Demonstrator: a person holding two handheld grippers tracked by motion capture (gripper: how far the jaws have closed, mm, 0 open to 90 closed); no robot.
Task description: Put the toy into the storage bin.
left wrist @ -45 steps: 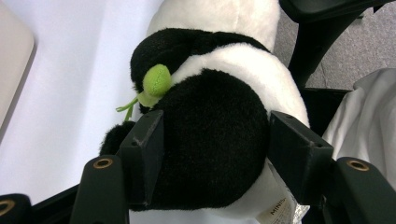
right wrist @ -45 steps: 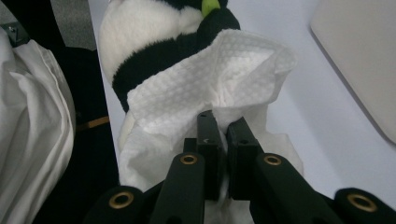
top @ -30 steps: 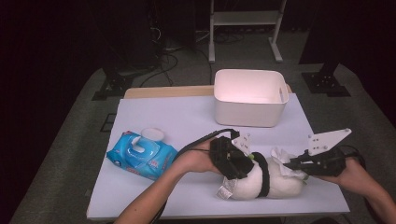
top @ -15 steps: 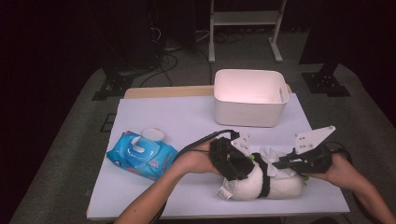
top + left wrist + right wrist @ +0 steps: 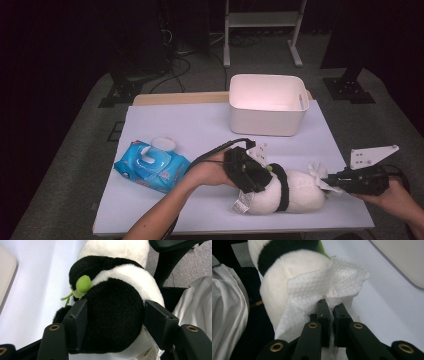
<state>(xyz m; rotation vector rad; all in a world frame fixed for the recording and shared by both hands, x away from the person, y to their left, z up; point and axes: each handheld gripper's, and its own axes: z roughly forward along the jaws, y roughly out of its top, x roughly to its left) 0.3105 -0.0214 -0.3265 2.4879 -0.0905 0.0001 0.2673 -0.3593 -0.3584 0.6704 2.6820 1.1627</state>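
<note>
High view gave the layout: plush panda lay on the white table, in front of the white bin and nearer the person's edge. Blue wipes pack sat well to the left of the panda, with a round white lid just behind the pack.

Left gripper view added what the high view couldn't: a green leaf at the panda's black part, and a sewn label low on its white fur. Right gripper view showed the embossed weave of the white wipe lying against the panda's white end.

Panda's long axis ran left to right along the table's front edge. Black end pointed toward the wipes pack, white end away from it.

Left gripper stood about half open, its two pads pressed on either side of the panda's black end, so it had hold of it. Right gripper was at the panda's white end, jaws pinched nearly together on the wipe, which touched the fur there.
</note>
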